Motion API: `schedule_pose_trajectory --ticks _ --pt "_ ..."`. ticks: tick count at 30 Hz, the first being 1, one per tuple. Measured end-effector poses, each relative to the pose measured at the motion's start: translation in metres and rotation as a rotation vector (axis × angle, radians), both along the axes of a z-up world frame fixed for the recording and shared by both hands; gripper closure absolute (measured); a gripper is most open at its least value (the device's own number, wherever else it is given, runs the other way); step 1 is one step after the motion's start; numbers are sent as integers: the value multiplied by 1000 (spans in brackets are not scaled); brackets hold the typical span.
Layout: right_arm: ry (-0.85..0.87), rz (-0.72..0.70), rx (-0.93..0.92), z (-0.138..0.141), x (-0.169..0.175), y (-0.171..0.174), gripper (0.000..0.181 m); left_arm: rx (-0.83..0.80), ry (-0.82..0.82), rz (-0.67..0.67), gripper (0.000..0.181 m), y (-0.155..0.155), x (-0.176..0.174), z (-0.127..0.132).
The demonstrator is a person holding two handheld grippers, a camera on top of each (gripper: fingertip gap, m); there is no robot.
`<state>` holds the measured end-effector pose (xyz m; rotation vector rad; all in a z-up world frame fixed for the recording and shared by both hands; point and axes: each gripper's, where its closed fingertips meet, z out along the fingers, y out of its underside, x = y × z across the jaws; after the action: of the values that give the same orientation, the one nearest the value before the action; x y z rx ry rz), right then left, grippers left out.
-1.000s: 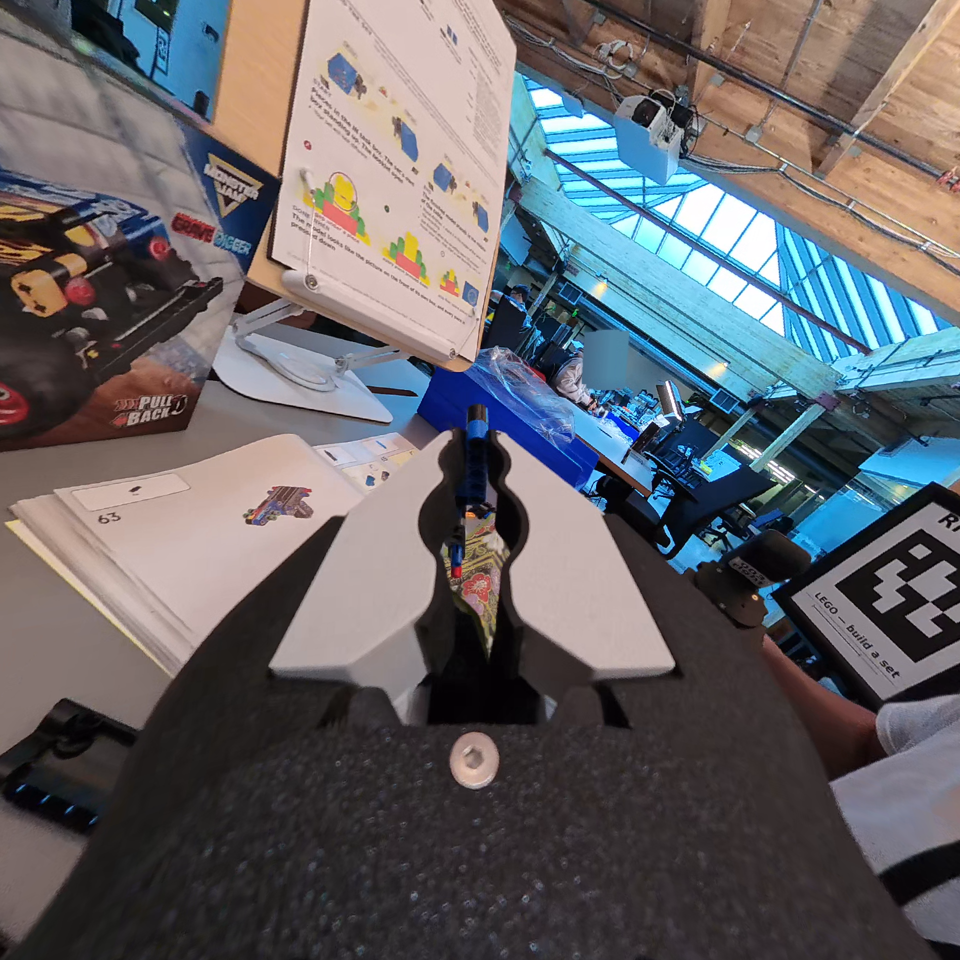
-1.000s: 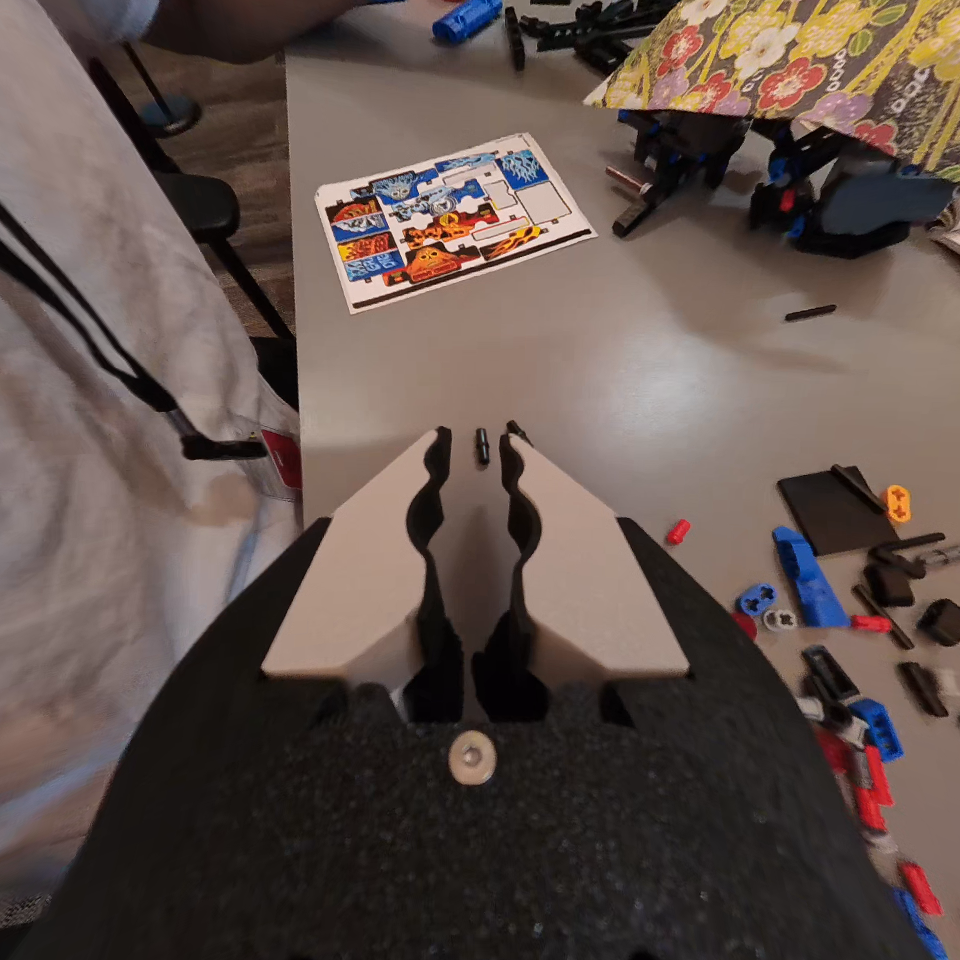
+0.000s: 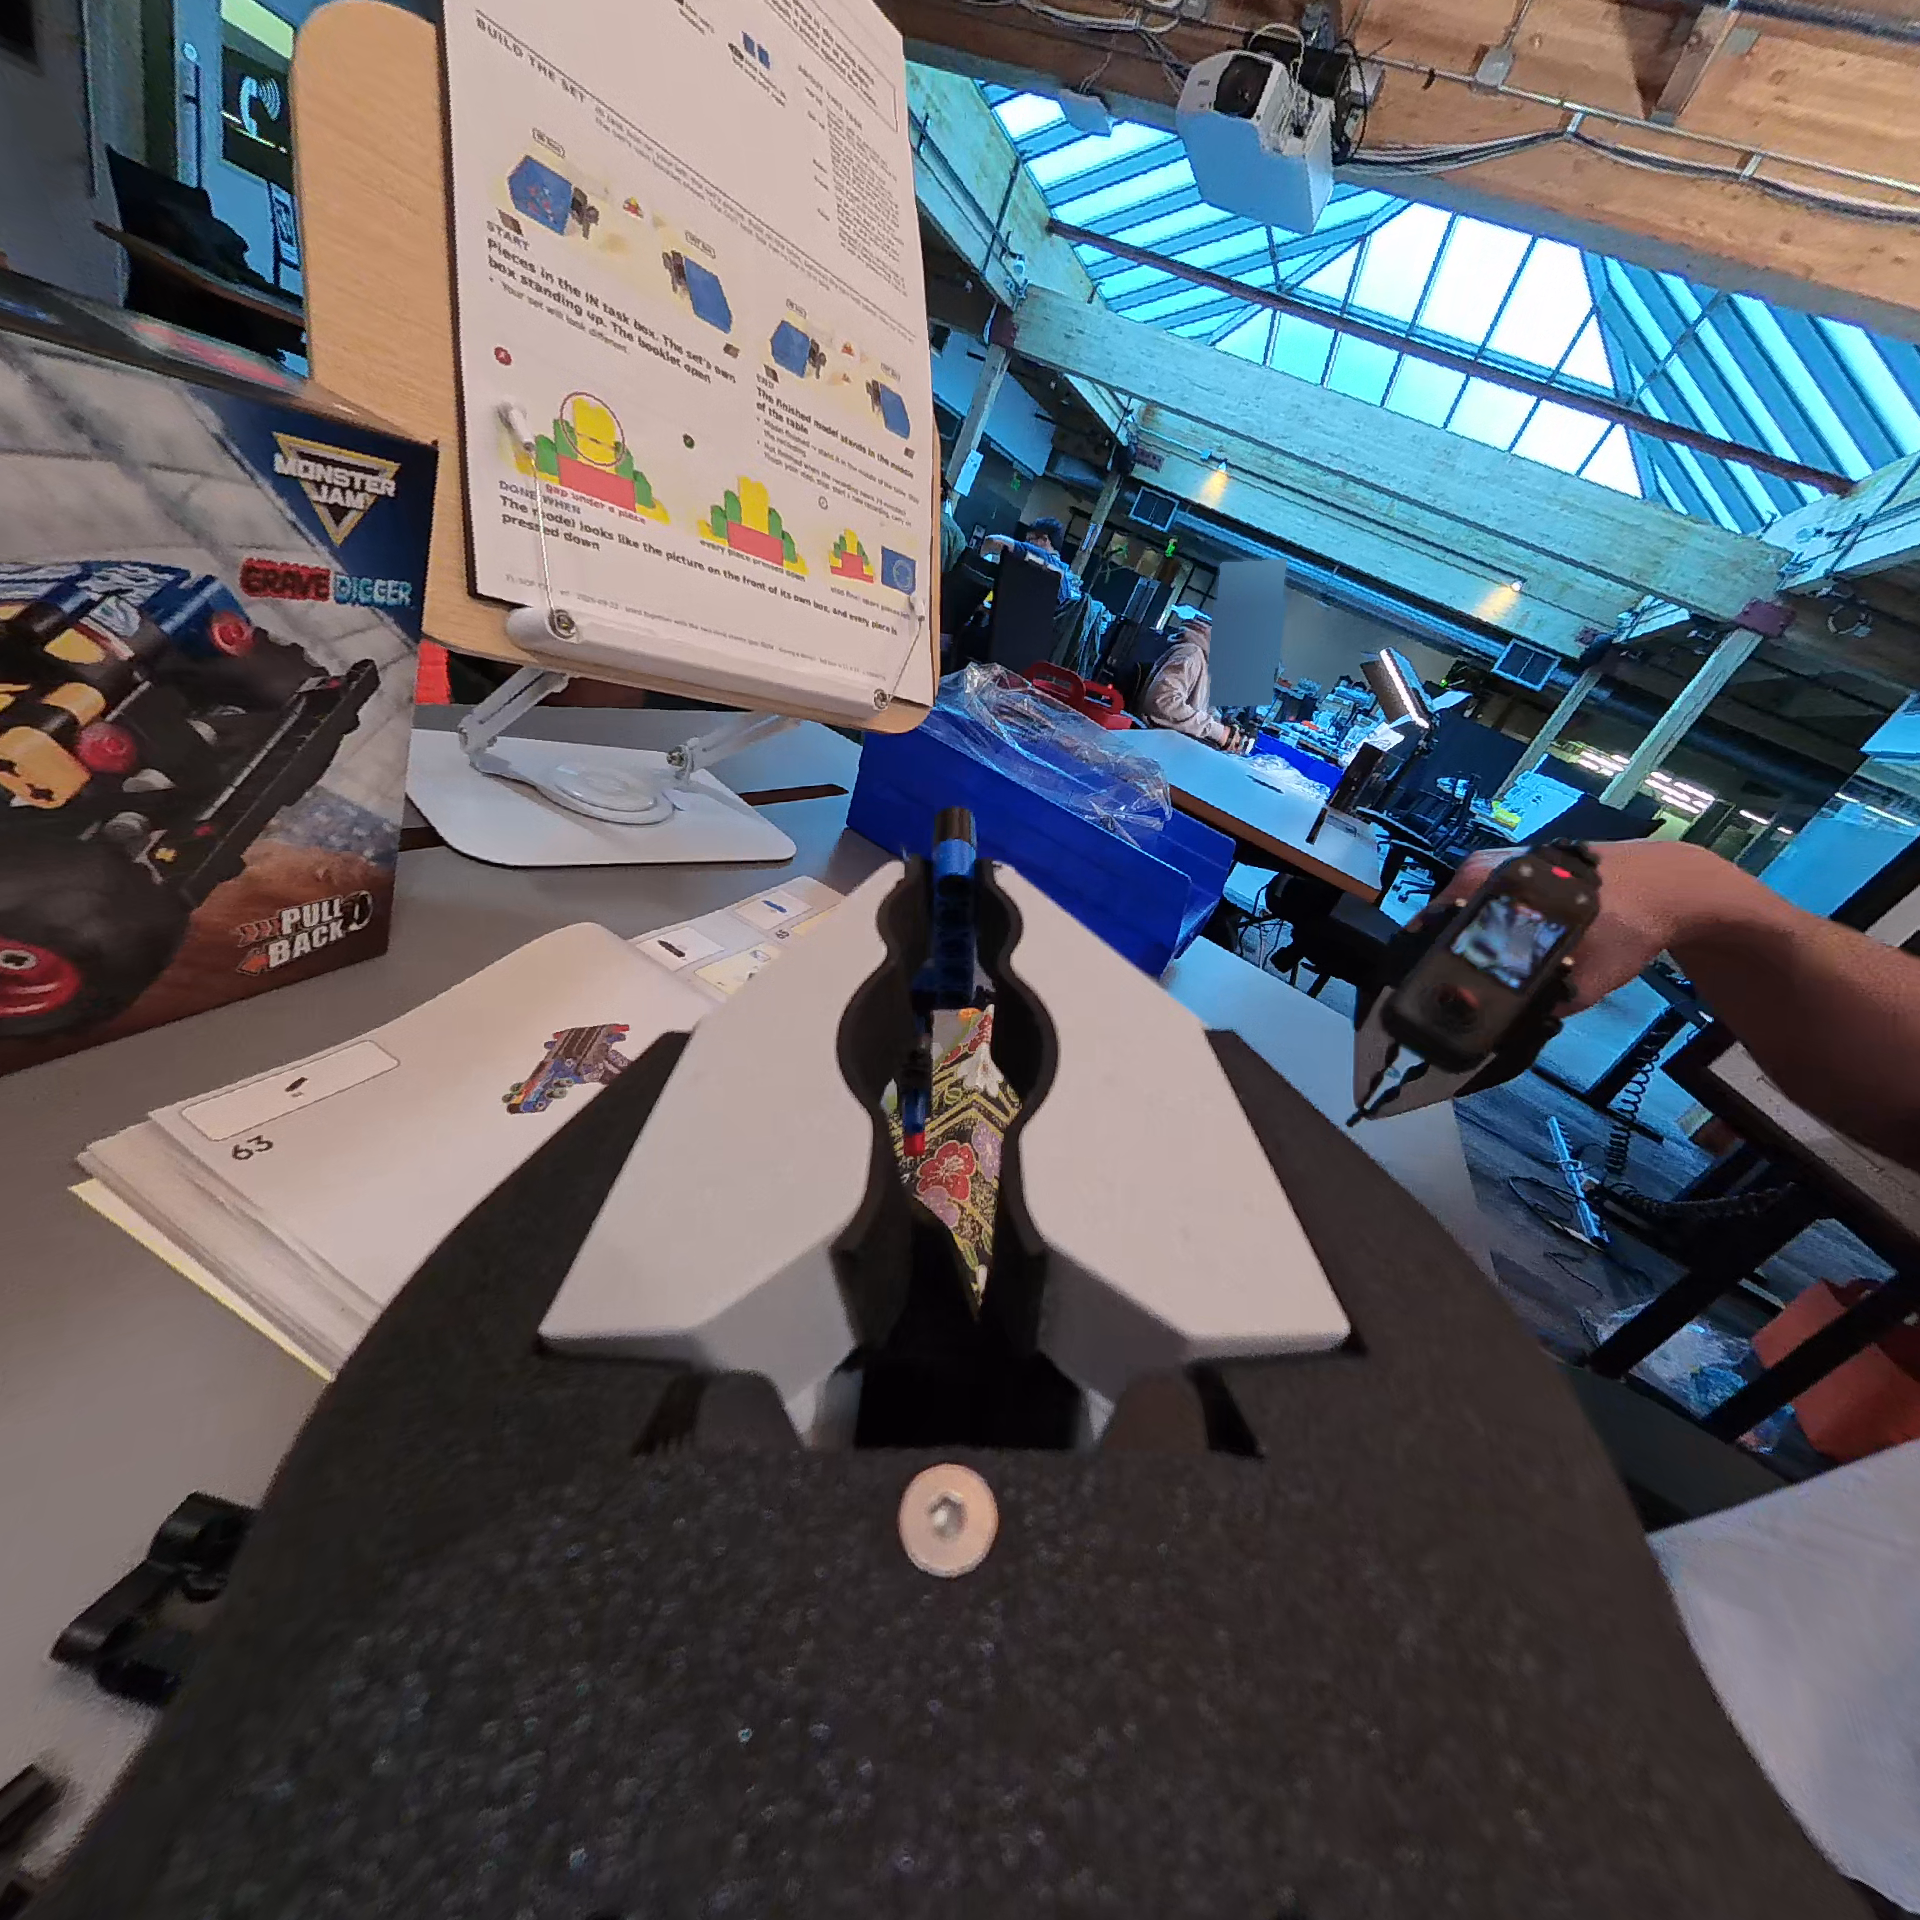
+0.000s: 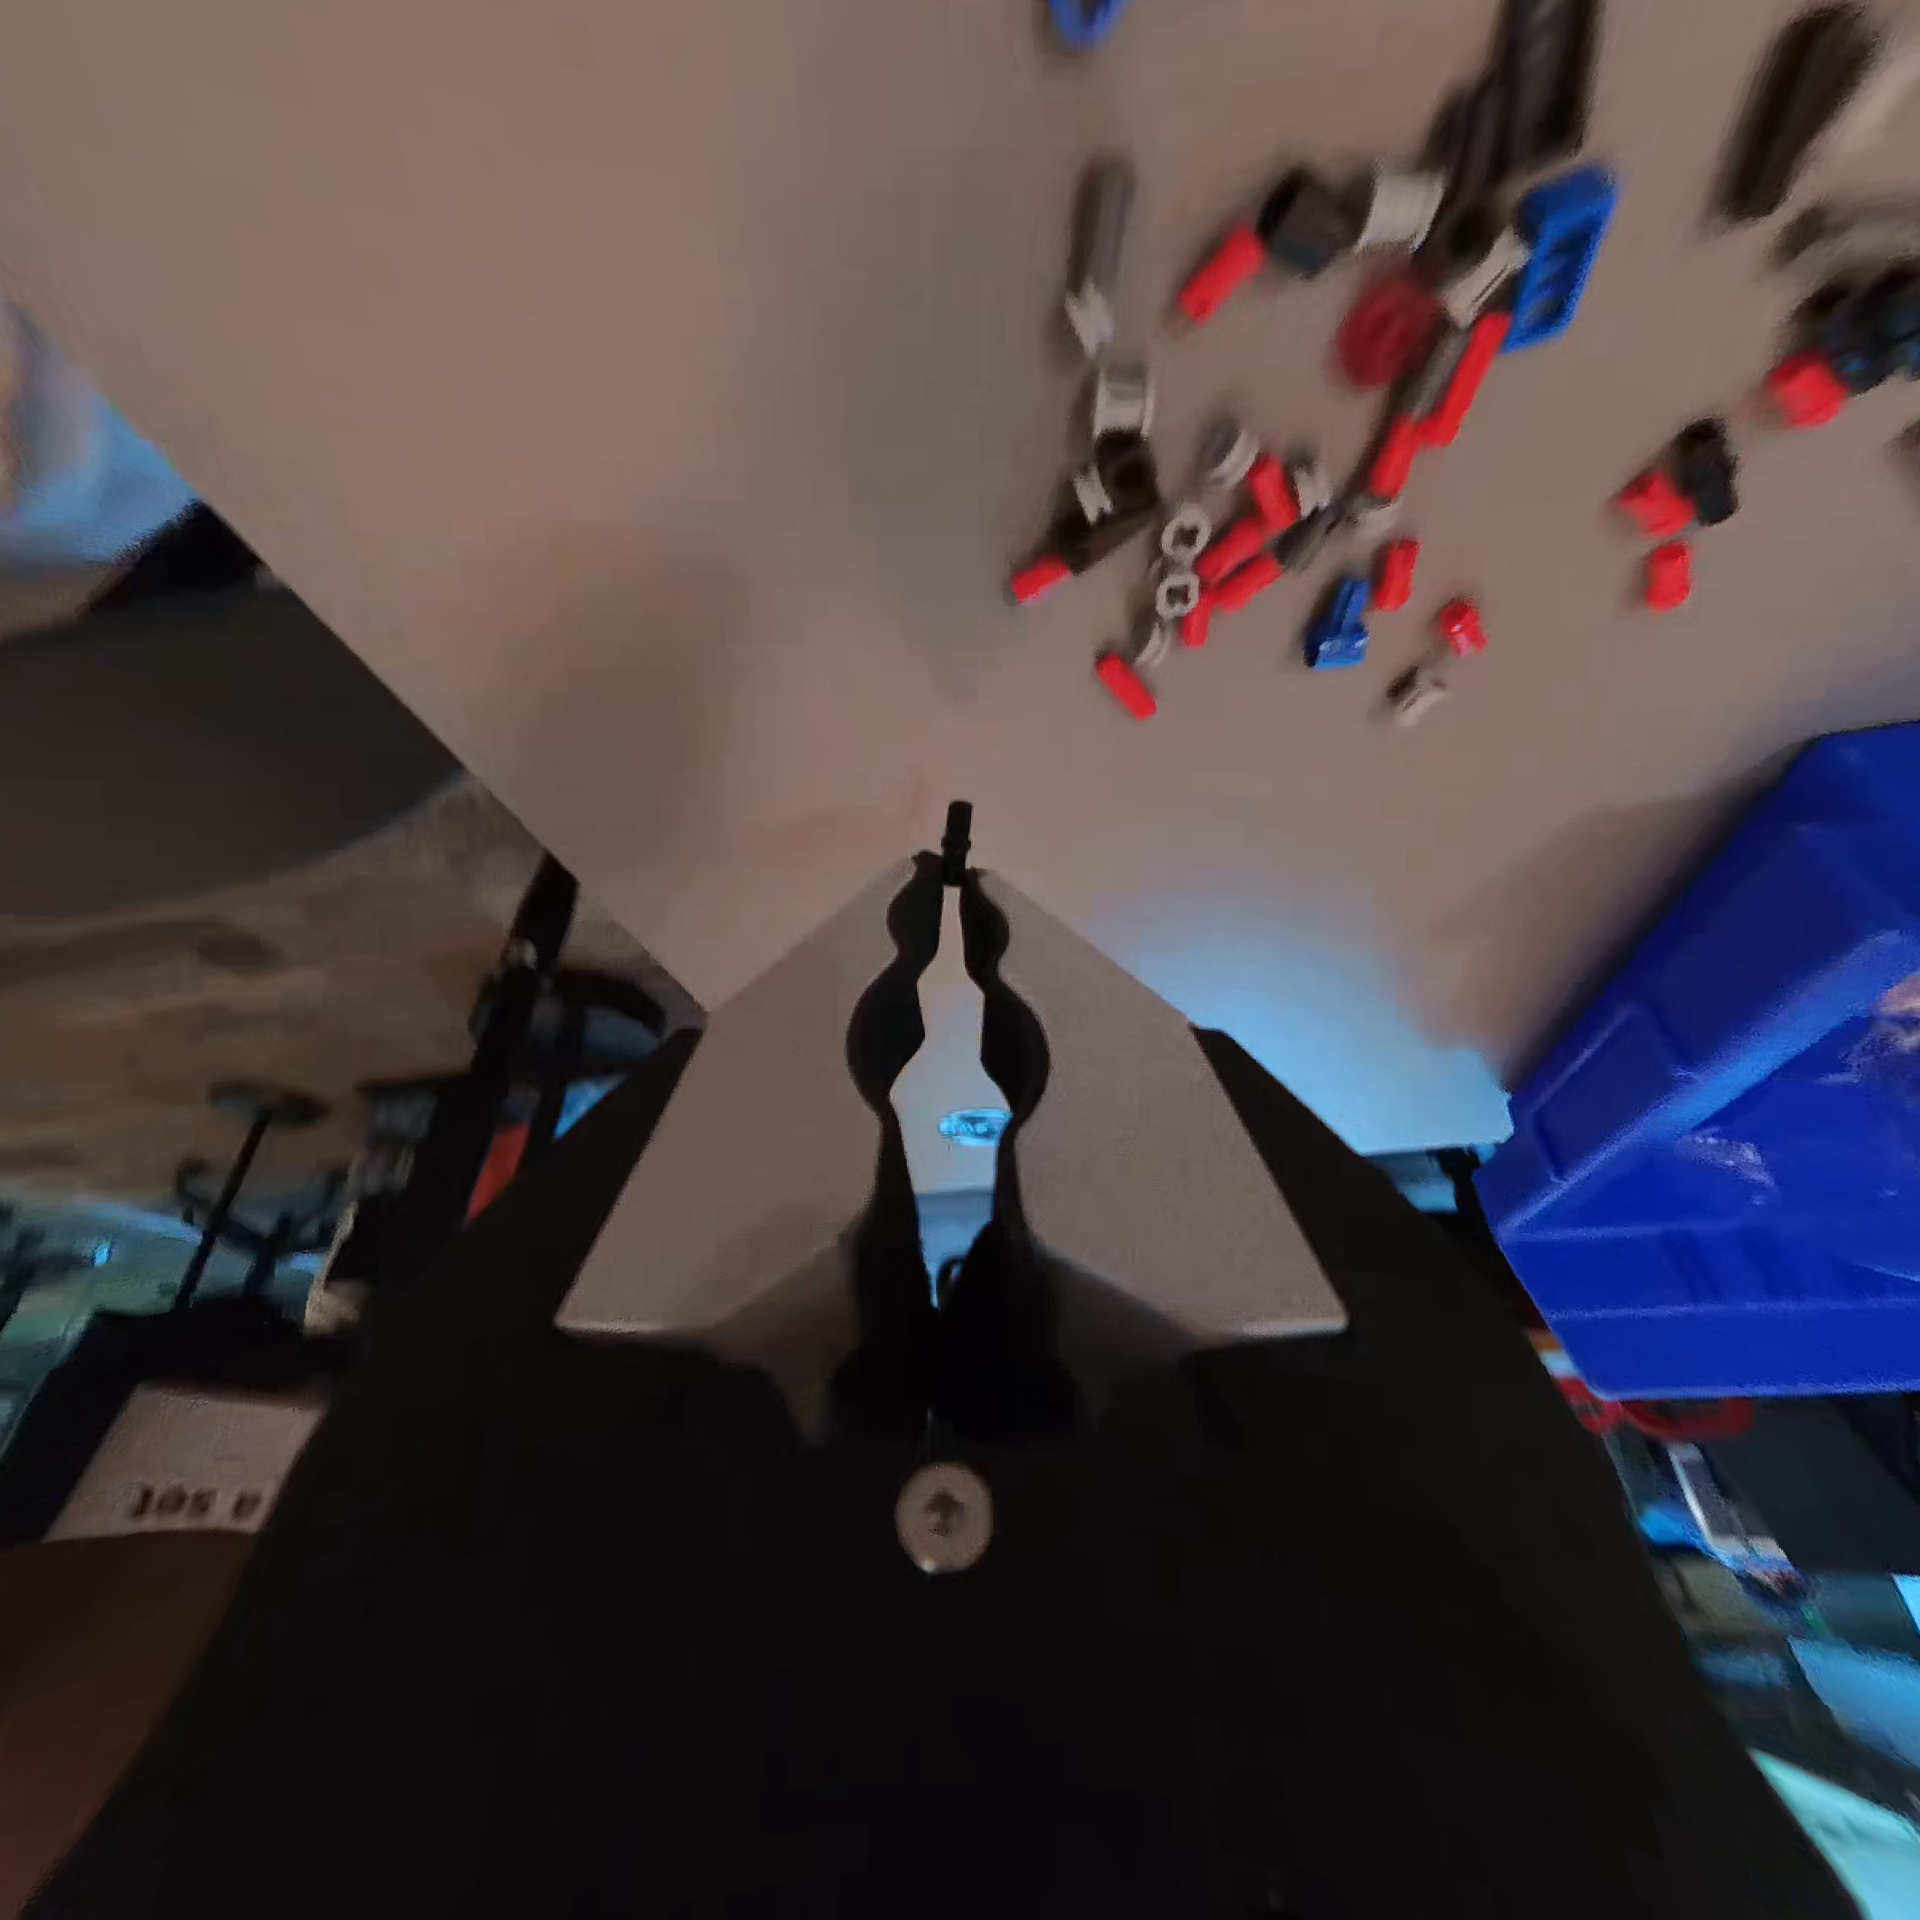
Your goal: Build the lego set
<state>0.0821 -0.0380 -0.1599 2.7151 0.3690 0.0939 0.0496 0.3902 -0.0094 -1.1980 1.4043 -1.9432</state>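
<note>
The right gripper (image 4: 957, 871) is clamped by its very tips on a small black plastic connector pin (image 4: 957, 828), most of which sticks out past the jaws, so the hold looks thin. The left gripper (image 3: 951, 883) is closed around a part-built lego assembly of blue and black beams (image 3: 952, 873) with a flower-patterned paper panel (image 3: 951, 1153) sitting deep between its jaws; a black stub stands out beyond the tips. In the left wrist view the right gripper (image 3: 1374, 1101) hangs off to the right, well apart from the assembly, so the pin has yet to be brought across. The likely failure is the pin twisting or popping out of that shallow pinch when it meets a hole off-axis, then rolling over the near edge of the grey table (image 4: 644, 416), which lies close under the right gripper. Pushing hard could also turn the assembly in the left jaws or crease the panel. The right wrist view is motion-blurred, so the loose red, blue and black pieces (image 4: 1340, 457) toward the table's far side, beside the blue plastic bin (image 4: 1725, 1143), are hard to tell apart.
</note>
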Motion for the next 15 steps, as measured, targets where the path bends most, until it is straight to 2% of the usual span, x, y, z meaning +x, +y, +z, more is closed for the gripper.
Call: schedule_pose_trajectory --ticks 3,7,15 --pt "-24 28 -143 -7 9 -17 178 0 -2 2 176 0 0 1" --pt "-46 56 -246 -10 11 -26 178 -10 -3 5 176 3 0 2" --pt "-64 109 -308 -13 14 -30 178 -7 3 3 176 4 1 0"
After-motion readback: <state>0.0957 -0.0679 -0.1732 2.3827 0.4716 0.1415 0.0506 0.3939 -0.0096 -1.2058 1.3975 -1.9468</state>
